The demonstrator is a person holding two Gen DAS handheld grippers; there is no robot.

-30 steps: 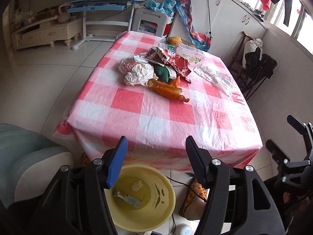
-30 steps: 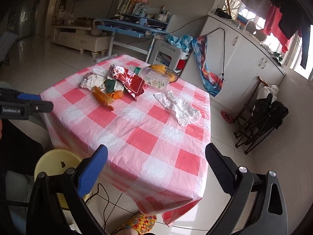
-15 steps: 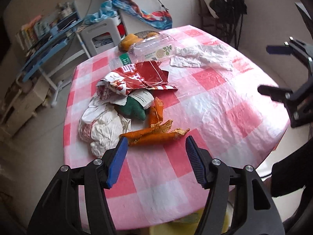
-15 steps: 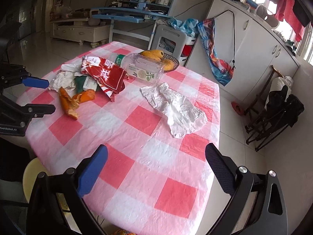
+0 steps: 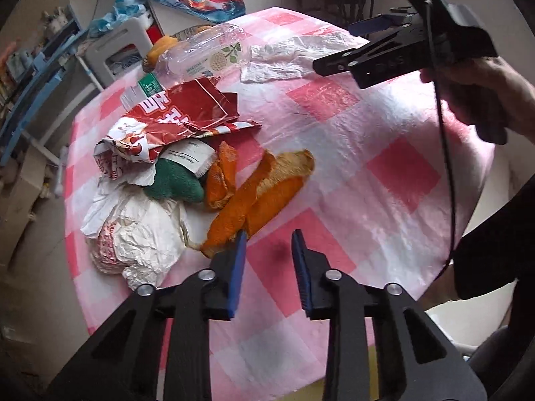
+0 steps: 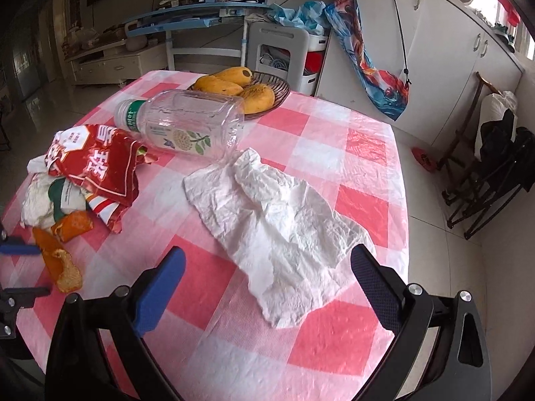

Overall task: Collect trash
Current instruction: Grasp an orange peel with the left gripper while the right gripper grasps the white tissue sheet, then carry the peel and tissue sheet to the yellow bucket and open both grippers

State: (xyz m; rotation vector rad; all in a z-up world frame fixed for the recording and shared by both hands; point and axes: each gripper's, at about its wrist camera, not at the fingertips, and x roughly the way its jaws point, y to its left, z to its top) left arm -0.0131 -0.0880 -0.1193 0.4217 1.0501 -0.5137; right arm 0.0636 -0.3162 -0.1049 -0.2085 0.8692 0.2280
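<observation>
Room: tiled floor [image 6: 444,234], white cabinets [image 6: 434,50] along one wall, a blue desk with shelves [image 6: 200,13] behind, a folded black chair [image 6: 495,167] off to the side.
Worktop: a table under a pink-and-white checked plastic cloth [image 5: 384,167]; the cloth looks slick and wrinkled, so I judge things may slide on it.
Trash: all on the worktop. Crumpled white tissue [image 6: 277,220], empty clear bottle [image 6: 187,123] on its side, red snack bag [image 6: 97,160], white wrapper [image 5: 133,234], orange peel [image 5: 254,200].
Fruit basket: holds whole yellow fruit [image 6: 220,85], just behind the bottle; not trash, and a careless sweep could knock it.
Left tongs [image 5: 267,244]: narrow gap and closing; only bare cloth between the fingers, the peel's tip just beside the left finger.
Risk, left: they may shut on nothing, or pinch the cloth and drag the whole pile.
Right tongs [image 6: 267,267]: wide apart, holding nothing, above the tissue's near end.
Risk, right: thin tissue could tear or slip free when lifted.
</observation>
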